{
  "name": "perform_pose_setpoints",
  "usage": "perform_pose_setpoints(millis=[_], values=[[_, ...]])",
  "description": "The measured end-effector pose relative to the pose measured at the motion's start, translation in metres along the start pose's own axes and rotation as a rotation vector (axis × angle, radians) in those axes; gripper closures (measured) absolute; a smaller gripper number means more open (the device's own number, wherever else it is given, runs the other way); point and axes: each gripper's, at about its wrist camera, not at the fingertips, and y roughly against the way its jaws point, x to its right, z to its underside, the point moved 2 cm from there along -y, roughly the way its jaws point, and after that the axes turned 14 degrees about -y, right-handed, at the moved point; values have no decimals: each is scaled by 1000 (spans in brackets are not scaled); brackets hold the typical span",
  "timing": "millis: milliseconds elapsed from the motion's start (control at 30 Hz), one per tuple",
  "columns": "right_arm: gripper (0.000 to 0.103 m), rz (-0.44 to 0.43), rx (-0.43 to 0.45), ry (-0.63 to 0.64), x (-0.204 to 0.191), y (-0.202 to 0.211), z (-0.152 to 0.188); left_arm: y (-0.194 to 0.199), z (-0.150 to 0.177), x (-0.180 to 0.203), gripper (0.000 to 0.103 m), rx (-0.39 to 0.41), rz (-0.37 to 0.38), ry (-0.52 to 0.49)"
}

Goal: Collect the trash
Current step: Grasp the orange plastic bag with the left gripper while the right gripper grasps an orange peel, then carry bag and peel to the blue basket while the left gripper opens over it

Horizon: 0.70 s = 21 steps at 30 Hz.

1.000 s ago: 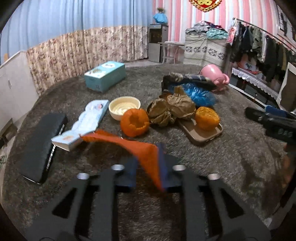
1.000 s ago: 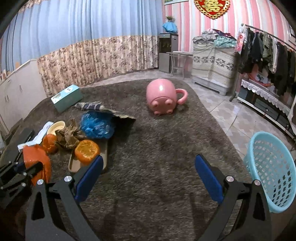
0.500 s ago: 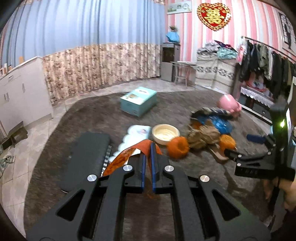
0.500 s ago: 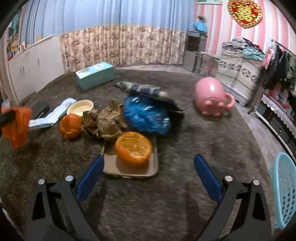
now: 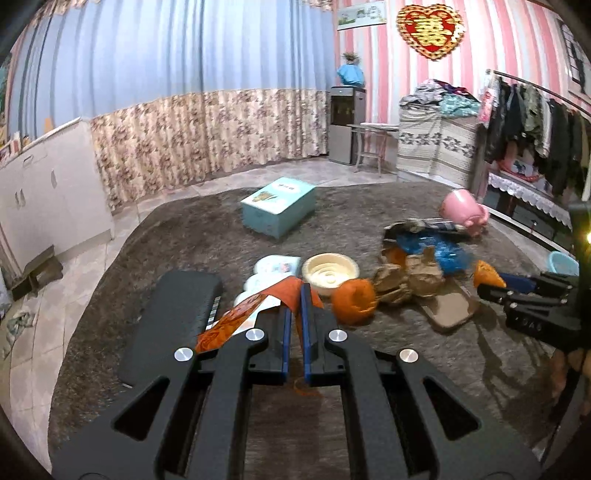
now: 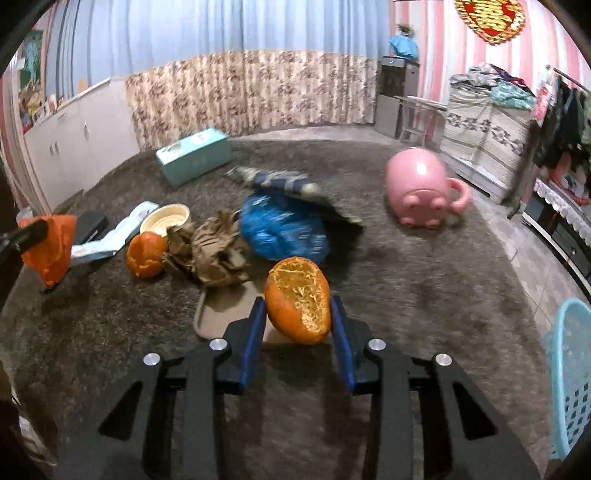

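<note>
Orange wrapper (image 5: 236, 318), print unreadable, clamped in left gripper (image 5: 294, 295); right gripper (image 6: 297, 308) closing around orange peel (image 6: 298, 300).

Place: a lived-in room of a home, I'd say, bedroom or sitting room.
Floor: grey shag rug (image 5: 177, 236) over pale tiles.
Walls: pink-striped paper, a red heart ornament (image 5: 430, 29), blue curtain (image 5: 184, 48) above a floral one.
Furnishings: clothes rack (image 5: 535, 122) hung with garments, folded bedding pile (image 5: 439, 140), white cabinets (image 5: 44, 177).
Corner: what looks like a water dispenser (image 5: 347, 123), too blurred for me to be sure.
Clutter: pink pig mug (image 6: 421, 186), tissue box (image 6: 194, 155).
</note>
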Motion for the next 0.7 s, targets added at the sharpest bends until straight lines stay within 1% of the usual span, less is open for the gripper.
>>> perform_pose_setpoints(millis=[100,233,400,467,567,700], values=[[67,33,39,-33,21,19,-6,5,-12,18,100,26,23,-19],[67,93,109,-93,60,49,-16,9,-31,46,100,61,74,-38],[67,152,165,-148,103,75,-23,5,-53,84,100,80,115,-69],[67,183,185,-164,122,85,-25,4,-64,102,100,98,139,-81],[67,208,210,-205,150,100,-25,6,-79,131,100,129,182,-102],[67,271,248,-239,189,119,-24,8,-95,171,100,162,242,-141]])
